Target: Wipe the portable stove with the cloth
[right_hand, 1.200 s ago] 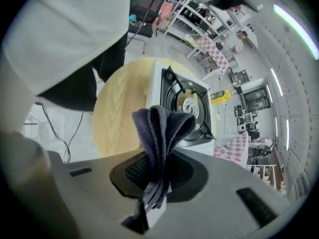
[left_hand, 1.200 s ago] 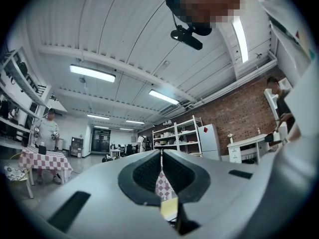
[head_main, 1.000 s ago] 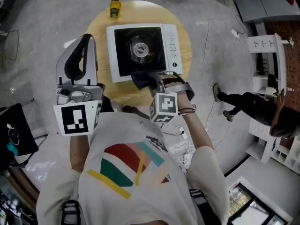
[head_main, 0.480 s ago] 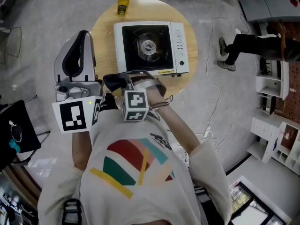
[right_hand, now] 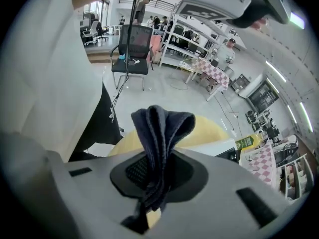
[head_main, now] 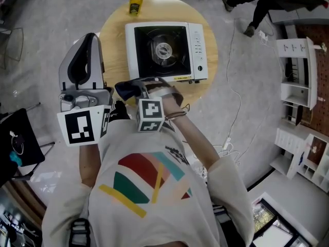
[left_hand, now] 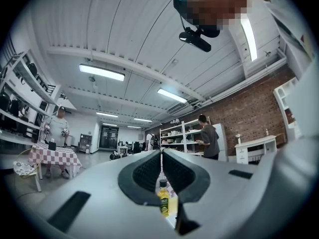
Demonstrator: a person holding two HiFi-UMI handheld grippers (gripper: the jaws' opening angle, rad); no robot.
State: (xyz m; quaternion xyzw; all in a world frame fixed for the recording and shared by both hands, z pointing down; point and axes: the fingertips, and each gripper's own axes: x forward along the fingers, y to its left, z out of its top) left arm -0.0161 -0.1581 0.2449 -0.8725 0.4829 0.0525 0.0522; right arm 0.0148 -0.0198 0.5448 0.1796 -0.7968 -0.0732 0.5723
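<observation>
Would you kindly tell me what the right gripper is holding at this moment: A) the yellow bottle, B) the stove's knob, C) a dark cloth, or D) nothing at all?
C: in the right gripper view, the right gripper has its jaws closed on the dark cloth, which bunches up between them.

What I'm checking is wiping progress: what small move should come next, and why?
Probably move the right tool forward and lower the cloth onto the portable stove. The tool is shut on the dark cloth but holds it over the table near its front edge, short of the stove top.
</observation>
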